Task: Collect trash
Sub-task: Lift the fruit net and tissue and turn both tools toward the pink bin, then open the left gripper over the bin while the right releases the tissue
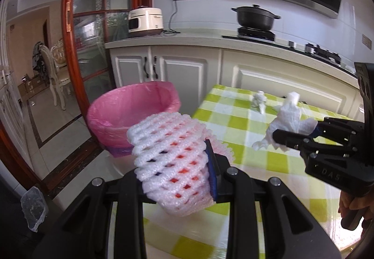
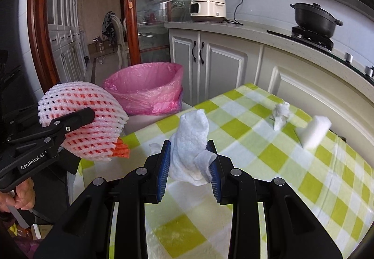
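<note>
Between the right jaws: a crumpled white tissue point(image 2: 190, 153) is pinched by the right gripper point(image 2: 189, 165).
Foam net point(image 1: 173, 160): clamped in the left gripper point(image 1: 177, 165), near the pink-lined bin point(image 1: 131, 109).
Counter point(image 2: 292, 165): a tissue wad point(image 2: 280, 113) and white sponge point(image 2: 314, 131) are left lying.

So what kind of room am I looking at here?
Almost certainly a home kitchen: a black pot sits on a gas stove, a rice cooker stands on the counter above white cabinets, and a pink-lined bin stands beside a table with a green checked cloth.
</note>
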{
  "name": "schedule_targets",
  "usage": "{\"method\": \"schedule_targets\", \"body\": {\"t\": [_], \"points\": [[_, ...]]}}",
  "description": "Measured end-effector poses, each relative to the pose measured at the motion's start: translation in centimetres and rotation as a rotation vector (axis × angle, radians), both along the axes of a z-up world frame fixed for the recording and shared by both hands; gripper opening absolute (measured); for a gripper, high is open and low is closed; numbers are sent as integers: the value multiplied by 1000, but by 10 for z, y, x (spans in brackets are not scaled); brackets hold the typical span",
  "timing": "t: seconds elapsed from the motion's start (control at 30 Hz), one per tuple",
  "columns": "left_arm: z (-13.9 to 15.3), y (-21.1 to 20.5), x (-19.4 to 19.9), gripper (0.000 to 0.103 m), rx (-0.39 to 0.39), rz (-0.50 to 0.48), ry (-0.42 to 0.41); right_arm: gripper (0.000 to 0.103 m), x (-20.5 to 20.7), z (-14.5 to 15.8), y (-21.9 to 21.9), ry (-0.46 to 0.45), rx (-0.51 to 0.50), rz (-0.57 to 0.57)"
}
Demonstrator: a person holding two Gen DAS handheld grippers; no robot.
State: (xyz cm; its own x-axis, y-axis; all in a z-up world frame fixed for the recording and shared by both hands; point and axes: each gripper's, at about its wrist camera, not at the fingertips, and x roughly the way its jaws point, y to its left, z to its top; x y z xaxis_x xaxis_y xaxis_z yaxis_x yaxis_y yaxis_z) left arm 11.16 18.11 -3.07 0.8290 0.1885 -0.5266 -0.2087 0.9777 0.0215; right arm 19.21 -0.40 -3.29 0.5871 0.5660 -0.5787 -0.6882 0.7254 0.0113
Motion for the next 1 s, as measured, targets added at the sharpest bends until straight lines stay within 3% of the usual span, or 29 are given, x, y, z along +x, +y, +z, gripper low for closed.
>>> {"method": "schedule_targets", "body": {"t": [0.5, 0.73, 1.0], "points": [[35, 88, 52, 30, 20, 136, -46, 31, 57, 33, 97, -19, 44, 161], [34, 139, 99, 31, 22, 186, -42, 31, 96, 31, 133, 45, 86, 188], [22, 180, 141, 35, 19, 191, -16, 32, 127, 17, 174, 89, 68, 214]]}}
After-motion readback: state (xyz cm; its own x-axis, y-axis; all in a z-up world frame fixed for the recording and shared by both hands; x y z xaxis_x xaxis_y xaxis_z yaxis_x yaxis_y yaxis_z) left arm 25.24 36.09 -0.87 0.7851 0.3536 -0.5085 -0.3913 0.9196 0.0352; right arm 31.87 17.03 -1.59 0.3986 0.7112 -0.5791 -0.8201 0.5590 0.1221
